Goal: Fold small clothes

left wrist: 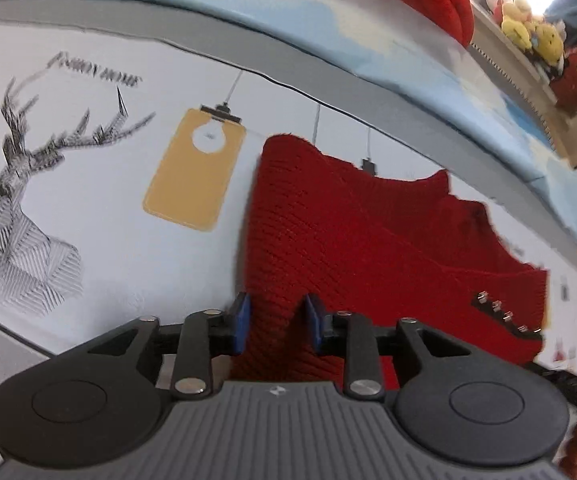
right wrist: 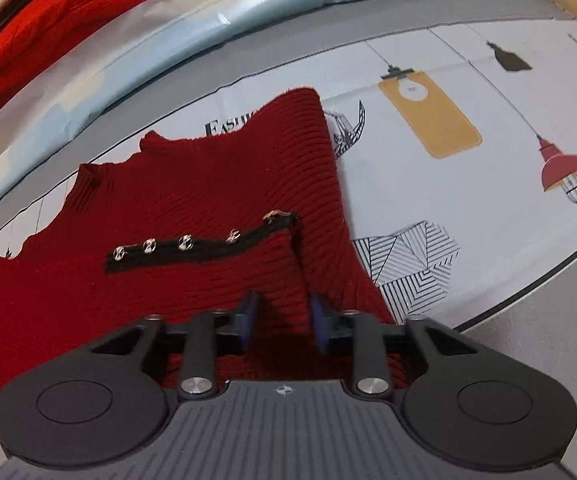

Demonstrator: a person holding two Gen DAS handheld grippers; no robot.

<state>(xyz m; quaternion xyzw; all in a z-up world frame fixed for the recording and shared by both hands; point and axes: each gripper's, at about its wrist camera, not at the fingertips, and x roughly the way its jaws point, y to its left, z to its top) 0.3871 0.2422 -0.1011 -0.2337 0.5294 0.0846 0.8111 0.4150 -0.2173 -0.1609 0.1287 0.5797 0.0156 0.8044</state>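
A red knit sweater (left wrist: 368, 248) lies flat on the printed table cover, and a black strip with several metal buttons (right wrist: 192, 248) crosses its front. My left gripper (left wrist: 276, 320) points down at the sweater's near left part. Its blue pads (left wrist: 242, 320) stand apart with knit between them, and I see no squeeze. Over the near right part, beside a folded edge (right wrist: 300, 264), my right gripper (right wrist: 284, 316) has its blue pads (right wrist: 320, 316) set on a ridge of the knit.
The white cover (left wrist: 100, 200) carries printed deer, lamps and a yellow tag. A light blue sheet (right wrist: 216, 20) runs along the far side, with another red garment (right wrist: 68, 12) on it. Plush toys (left wrist: 528, 28) sit on a shelf at the far right.
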